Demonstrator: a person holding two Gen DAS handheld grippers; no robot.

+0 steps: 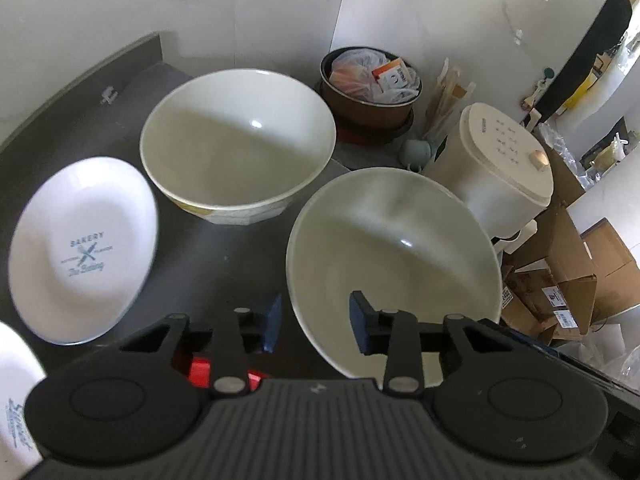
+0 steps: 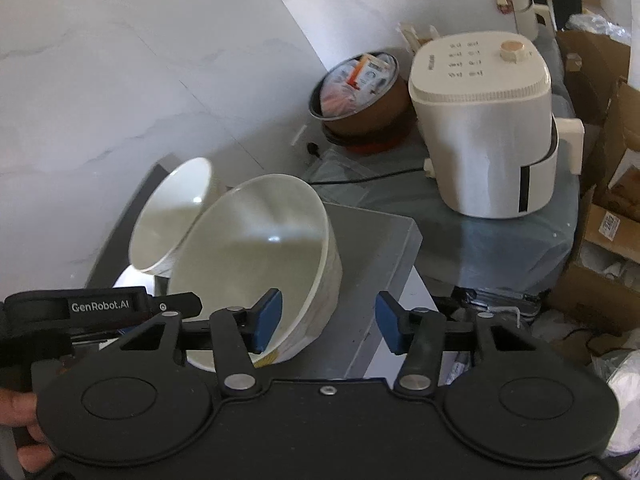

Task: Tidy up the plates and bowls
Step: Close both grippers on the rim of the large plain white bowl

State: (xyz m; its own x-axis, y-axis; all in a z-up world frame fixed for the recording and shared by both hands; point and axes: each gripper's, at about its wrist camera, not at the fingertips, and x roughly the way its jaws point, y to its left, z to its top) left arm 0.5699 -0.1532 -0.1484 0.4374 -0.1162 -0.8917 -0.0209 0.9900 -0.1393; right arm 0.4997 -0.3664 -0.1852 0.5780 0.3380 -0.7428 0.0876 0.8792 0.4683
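Observation:
Two large cream bowls stand on the dark counter [image 1: 224, 256]. The near bowl [image 1: 392, 248] sits by the counter's right edge, and the far bowl [image 1: 240, 144] is behind it to the left. My left gripper [image 1: 316, 322] is open astride the near bowl's front rim, with one pad outside and one inside. A white "BAKERY" plate [image 1: 84, 248] lies to the left, and a second printed plate [image 1: 16, 364] shows at the lower left edge. In the right wrist view my right gripper [image 2: 328, 320] is open across the near bowl [image 2: 256, 240], its left pad inside. The far bowl [image 2: 172, 216] is behind.
A brown pot [image 1: 372, 92] stuffed with bags stands against the white wall. A cream appliance [image 2: 484, 132] sits on a lower surface to the right. Cardboard boxes [image 1: 580, 280] crowd the floor beyond the counter edge. A hand [image 2: 16, 404] shows at the lower left.

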